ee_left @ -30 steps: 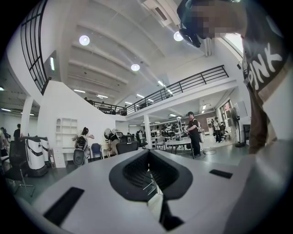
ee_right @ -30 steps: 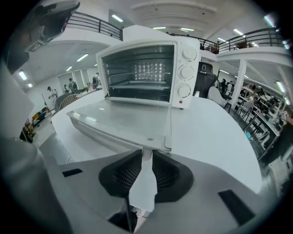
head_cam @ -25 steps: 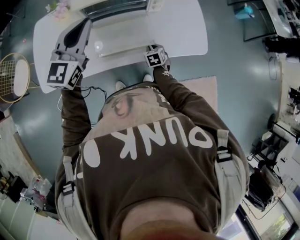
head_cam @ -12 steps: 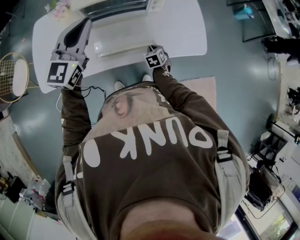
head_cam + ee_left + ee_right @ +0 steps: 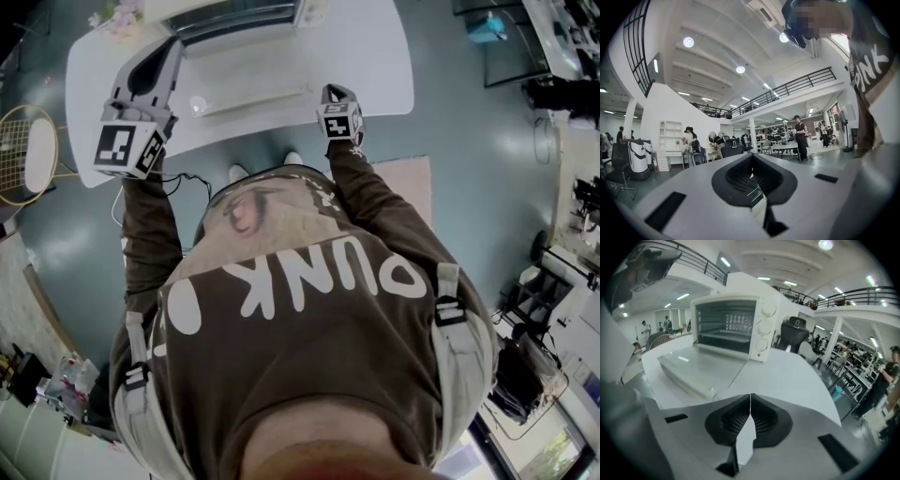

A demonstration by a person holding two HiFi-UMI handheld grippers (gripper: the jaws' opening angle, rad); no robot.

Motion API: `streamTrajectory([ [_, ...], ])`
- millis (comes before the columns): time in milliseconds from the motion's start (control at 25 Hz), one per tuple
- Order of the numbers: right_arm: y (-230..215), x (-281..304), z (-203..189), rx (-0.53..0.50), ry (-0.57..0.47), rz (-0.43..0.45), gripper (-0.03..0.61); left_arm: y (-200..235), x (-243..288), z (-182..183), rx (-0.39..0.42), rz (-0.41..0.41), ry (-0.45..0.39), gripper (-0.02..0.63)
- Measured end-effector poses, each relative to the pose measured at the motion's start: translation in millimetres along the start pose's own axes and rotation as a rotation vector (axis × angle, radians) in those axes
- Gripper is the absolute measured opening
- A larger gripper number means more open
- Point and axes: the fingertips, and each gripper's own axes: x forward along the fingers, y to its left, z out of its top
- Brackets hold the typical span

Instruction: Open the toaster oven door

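While the toaster oven (image 5: 729,329) stands at the top edge of the head view, at the back of the white table (image 5: 375,56), its door (image 5: 696,366) lies fully dropped, flat, reaching from the oven's mouth toward the person.

- Oven: cream body, wire rack visible inside the open cavity, three round knobs (image 5: 764,326) stacked down its right panel. In the right gripper view it sits upper centre-left, with the door spreading to the lower left below it.
- Right gripper (image 5: 750,397): jaws closing to a meet, tips together, nothing between them. In the head view it hovers right of centre over the table's near edge, just beside the door's right corner, apart from it. It points toward the table's bare top right of the door.
- Left gripper (image 5: 751,157): jaws closed tip to tip, holding nothing. In the head view it sits at upper left, over the table's left part and left of the door. Its own view looks up and away into a big hall: balcony railings, ceiling lamps, people at desks in the distance, the person's brown sleeve on the right.
- Also noted: pink flowers (image 5: 117,14) on the table's upper left corner; a racket (image 5: 28,150) on the floor at the left edge.
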Motion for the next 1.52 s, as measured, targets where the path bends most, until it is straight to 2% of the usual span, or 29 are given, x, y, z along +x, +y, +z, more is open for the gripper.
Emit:
streamTrajectory([
  [80, -20.9, -18.8, 47.2, 0.014, -0.125, -0.023, 0.015, 1.1, -0.4, -0.3, 0.0, 0.004, -0.001, 0.003],
  [200, -26.3, -52.4, 127.0, -0.044, -0.314, 0.003, 0.015, 0.9, -0.4, -0.1, 0.0, 0.004, -0.004, 0.003],
  [360, 7.1, -102.5, 212.5, -0.142, -0.503, 0.108, 0.015, -0.6, 0.3, 2.8, 0.003, 0.001, -0.008, 0.003],
  [560, 59.8, -153.4, 270.0, -0.215, -0.636, 0.252, 0.017, -1.7, -0.4, 4.2, 0.004, 0.005, -0.01, 0.003],
  [760, 89.2, -187.2, 300.0, -0.269, -0.703, 0.333, 0.017, -3.5, -1.3, 0.1, -0.002, 0.007, -0.006, 0.003],
  [1000, 99.6, -206.3, 319.2, -0.313, -0.755, 0.355, 0.011, -1.2, -4.5, -1.0, -0.004, 0.02, -0.005, 0.003],
  [1520, 104.3, -208.2, 322.9, -0.335, -0.737, 0.389, 0.008, -1.2, -3.3, -0.8, -0.001, 0.026, -0.004, 0.003],
])
